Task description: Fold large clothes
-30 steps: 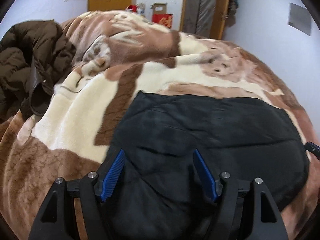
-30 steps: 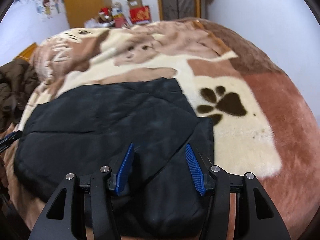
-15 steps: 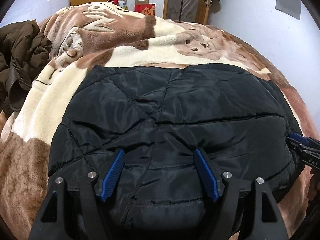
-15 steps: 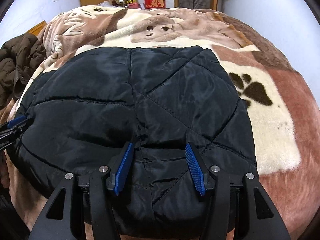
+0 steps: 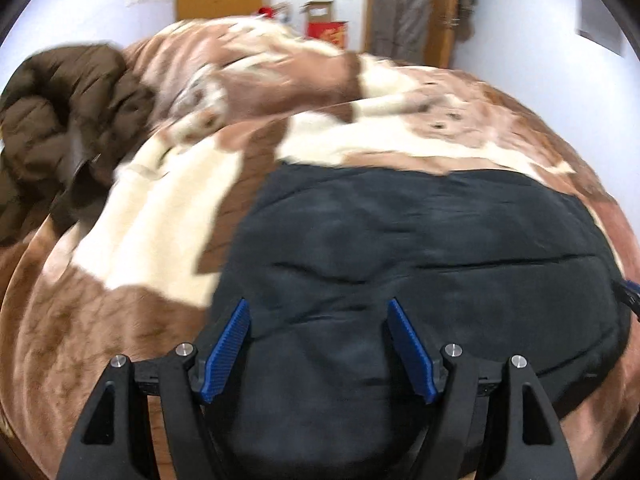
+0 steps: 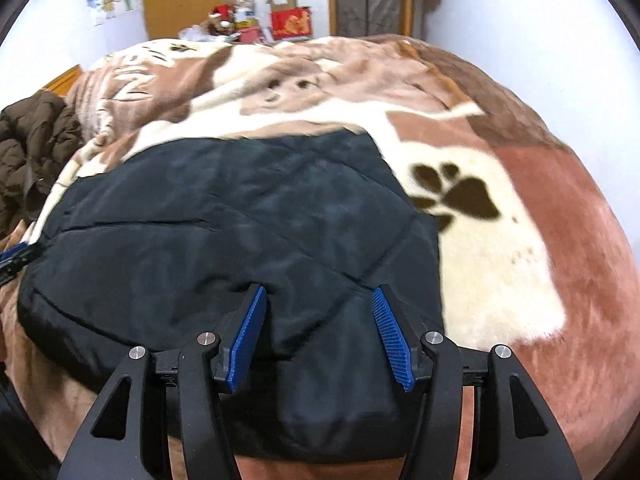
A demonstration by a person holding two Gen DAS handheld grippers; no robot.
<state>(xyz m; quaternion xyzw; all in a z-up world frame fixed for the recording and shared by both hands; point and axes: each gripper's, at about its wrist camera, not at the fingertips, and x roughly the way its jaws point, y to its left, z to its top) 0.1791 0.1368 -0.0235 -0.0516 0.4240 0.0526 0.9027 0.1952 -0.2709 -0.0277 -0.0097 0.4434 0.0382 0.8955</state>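
A bed covered by a plush brown-and-cream paw-print blanket (image 6: 500, 264) fills both views; a folded black quilted jacket (image 6: 240, 232) lies at lower centre, a crumpled brown puffer coat (image 5: 60, 120) at upper left

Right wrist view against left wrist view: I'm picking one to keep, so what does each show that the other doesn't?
Only the right wrist view shows the dark paw print on the blanket and the right gripper, jaws open. Only the left wrist view shows the left gripper, also open. Both show the black jacket flat on the blanket and the brown coat heaped beside it.
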